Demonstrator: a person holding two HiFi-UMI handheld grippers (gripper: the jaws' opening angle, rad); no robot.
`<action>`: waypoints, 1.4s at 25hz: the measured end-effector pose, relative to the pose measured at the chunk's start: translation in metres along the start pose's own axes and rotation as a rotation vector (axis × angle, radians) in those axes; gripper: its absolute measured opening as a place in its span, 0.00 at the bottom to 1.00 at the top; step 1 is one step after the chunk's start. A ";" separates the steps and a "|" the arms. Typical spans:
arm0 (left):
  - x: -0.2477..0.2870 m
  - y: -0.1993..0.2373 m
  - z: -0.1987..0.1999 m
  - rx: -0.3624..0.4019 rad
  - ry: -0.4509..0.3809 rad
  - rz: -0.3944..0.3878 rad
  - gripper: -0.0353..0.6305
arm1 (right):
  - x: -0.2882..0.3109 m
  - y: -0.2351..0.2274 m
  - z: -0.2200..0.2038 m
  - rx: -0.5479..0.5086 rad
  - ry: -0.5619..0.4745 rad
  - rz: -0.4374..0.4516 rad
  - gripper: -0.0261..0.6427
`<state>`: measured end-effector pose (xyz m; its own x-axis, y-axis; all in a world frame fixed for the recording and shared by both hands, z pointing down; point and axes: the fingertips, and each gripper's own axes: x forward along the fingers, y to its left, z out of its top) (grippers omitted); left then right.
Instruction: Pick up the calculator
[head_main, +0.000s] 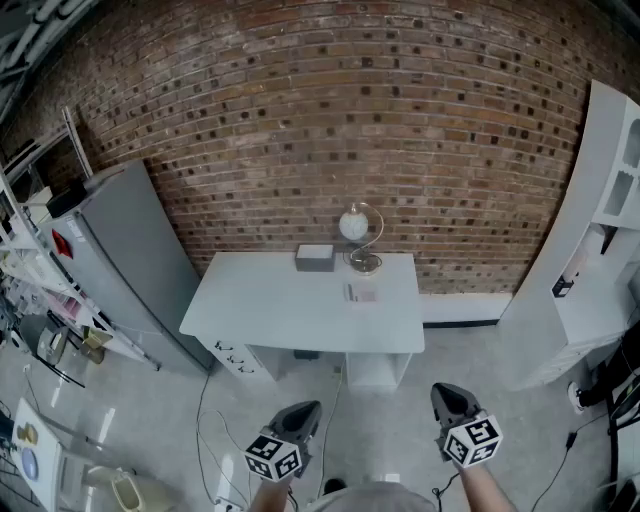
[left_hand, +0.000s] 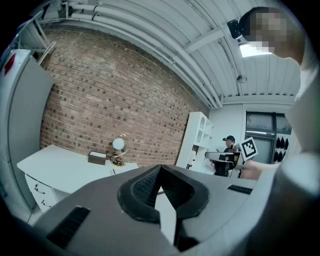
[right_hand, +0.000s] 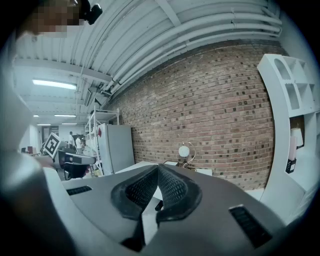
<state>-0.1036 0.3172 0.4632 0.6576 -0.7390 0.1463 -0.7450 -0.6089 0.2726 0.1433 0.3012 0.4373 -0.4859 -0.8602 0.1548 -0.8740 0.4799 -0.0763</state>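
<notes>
The left gripper (head_main: 303, 412) and the right gripper (head_main: 448, 393), at the bottom of the frame, are both clenched on nothing. The calculator (head_main: 360, 292) lies on the white desk (head_main: 250, 300) at centre frame, well apart from both.

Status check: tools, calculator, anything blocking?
Both shut, empty: left tool, right tool. The calculator lies flat on the white desk, tools well short. Nothing in front of it; lamp and grey box behind.
</notes>
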 end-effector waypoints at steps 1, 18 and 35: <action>0.000 0.000 0.001 0.001 -0.001 0.000 0.07 | 0.000 0.001 0.001 0.000 -0.001 0.001 0.06; -0.013 0.009 -0.005 -0.019 0.016 -0.008 0.07 | 0.005 0.019 0.002 0.004 0.000 -0.015 0.06; -0.028 0.040 -0.009 -0.032 0.008 -0.014 0.25 | 0.020 0.048 -0.009 0.024 0.010 -0.029 0.06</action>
<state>-0.1508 0.3164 0.4784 0.6686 -0.7284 0.1497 -0.7321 -0.6094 0.3045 0.0921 0.3087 0.4456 -0.4602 -0.8719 0.1675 -0.8878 0.4503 -0.0948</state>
